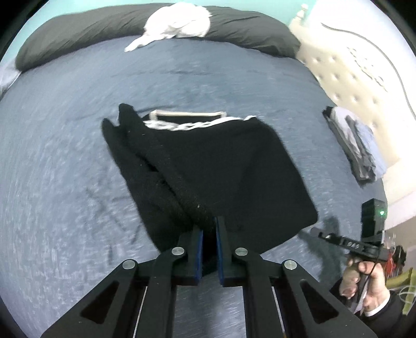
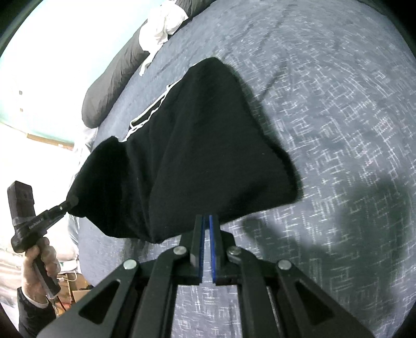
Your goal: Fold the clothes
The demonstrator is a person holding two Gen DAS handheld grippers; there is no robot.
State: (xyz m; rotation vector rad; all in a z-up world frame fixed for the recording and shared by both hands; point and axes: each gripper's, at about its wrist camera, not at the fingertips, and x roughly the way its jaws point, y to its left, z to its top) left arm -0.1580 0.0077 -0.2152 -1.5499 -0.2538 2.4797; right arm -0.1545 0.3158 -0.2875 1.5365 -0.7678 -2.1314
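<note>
A black garment (image 1: pixel 221 169) with white drawstring trim (image 1: pixel 187 124) at its far edge is partly lifted off the blue patterned bedspread (image 1: pixel 65 156). My left gripper (image 1: pixel 208 223) is shut on a bunched near fold of it. In the right wrist view the same garment (image 2: pixel 202 145) hangs like a tent, and my right gripper (image 2: pixel 207 218) is shut on its near edge. The left gripper (image 2: pixel 71 201), held by a hand, pinches the left corner there. In the left wrist view the right gripper (image 1: pixel 316 230) shows at the garment's right corner.
A white garment (image 1: pixel 179 23) lies on a long dark pillow (image 1: pixel 78 31) at the far side. A folded stack of clothes (image 1: pixel 356 145) sits at the right by the cream tufted headboard (image 1: pixel 345 72). The bed's edge (image 2: pixel 83 234) drops to a cluttered floor.
</note>
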